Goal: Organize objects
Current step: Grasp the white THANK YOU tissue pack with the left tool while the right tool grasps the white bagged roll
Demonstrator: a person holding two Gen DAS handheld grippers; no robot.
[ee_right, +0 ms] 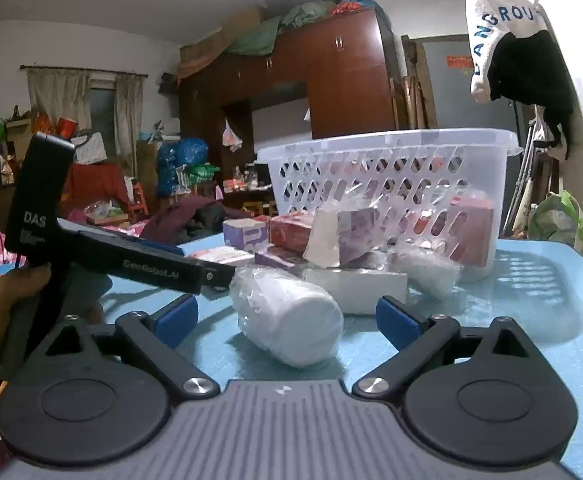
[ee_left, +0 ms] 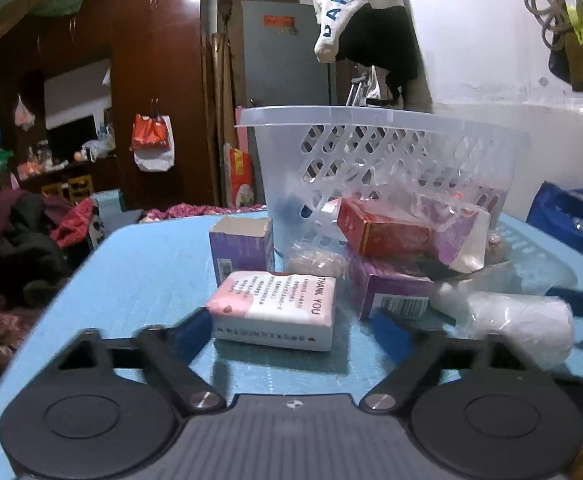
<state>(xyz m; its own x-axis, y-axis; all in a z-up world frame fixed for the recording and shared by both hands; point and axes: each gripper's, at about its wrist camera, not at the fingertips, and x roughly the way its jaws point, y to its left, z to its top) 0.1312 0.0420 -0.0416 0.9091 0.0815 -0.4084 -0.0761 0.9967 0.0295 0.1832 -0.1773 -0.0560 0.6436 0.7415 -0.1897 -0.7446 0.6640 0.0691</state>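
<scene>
The left gripper [ee_left: 291, 330] has its 2 blue-padded fingers [ee_left: 189, 334] spread wide apart, low over the blue table [ee_left: 139, 264]. Between them, just ahead, lies the pink-and-white box [ee_left: 275, 306], flat on the table, its long axis running across the gripper from one finger to the other; the "THANK YOU" print runs down its right end. The fingers flank its 2 ends, and whether they touch it cannot be told. Beyond it stands a purple box [ee_left: 240, 246] upright, and to the right of that a pile: a red box [ee_left: 383, 232] tilted on top of another purple box [ee_left: 391, 290], with a purple carton [ee_left: 457, 232] leaning beside it. Behind the pile rises the white slotted basket [ee_left: 371, 148].

The right gripper [ee_right: 285, 316] is likewise open wide. The plastic-wrapped white roll [ee_right: 287, 320] lies on its side between the fingers [ee_right: 397, 320], nearer the left one, its long axis slanting from far left to near right, the round flat end pointing toward the camera and rightward. Farther ahead lie a white flat box [ee_right: 355, 284] and a smaller wrapped roll [ee_right: 427, 270]. The left gripper's body [ee_right: 131, 256] reaches in from the left of this view.
</scene>
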